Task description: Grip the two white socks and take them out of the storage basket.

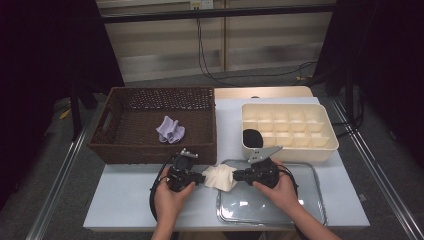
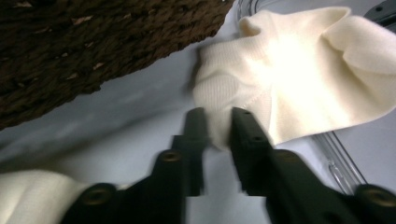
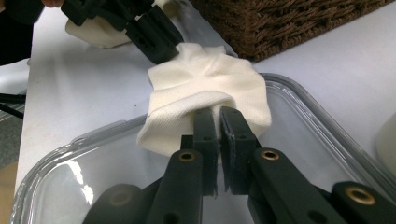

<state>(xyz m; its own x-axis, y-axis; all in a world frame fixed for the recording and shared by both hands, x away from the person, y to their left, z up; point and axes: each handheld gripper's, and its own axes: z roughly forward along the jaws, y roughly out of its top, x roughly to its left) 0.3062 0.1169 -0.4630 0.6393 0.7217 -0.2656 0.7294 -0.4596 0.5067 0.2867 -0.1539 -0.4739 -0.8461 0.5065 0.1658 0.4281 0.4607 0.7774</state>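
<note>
1. Left gripper [image 1: 200, 178], nearest, in the person's left hand [image 1: 170, 197]: jaws pinched on the left edge of the cream cloth [image 1: 220, 177].
2. Right gripper [image 1: 239, 175], in the right hand [image 1: 280, 192]: jaws clenched on the cloth's right edge, a fold caught between the tips.
3. The cloth is bunched between the two grippers, partly over the near left corner of the clear tray [image 1: 300, 210], partly over the white table [image 1: 125, 200].
4. The brown wicker basket [image 1: 125, 145] is just behind the left gripper, with a lilac cloth [image 1: 170, 130] inside.
5. Farther right, a cream divided box [image 1: 320, 150]; a black item [image 1: 252, 138] sits in its near left cell.
</note>
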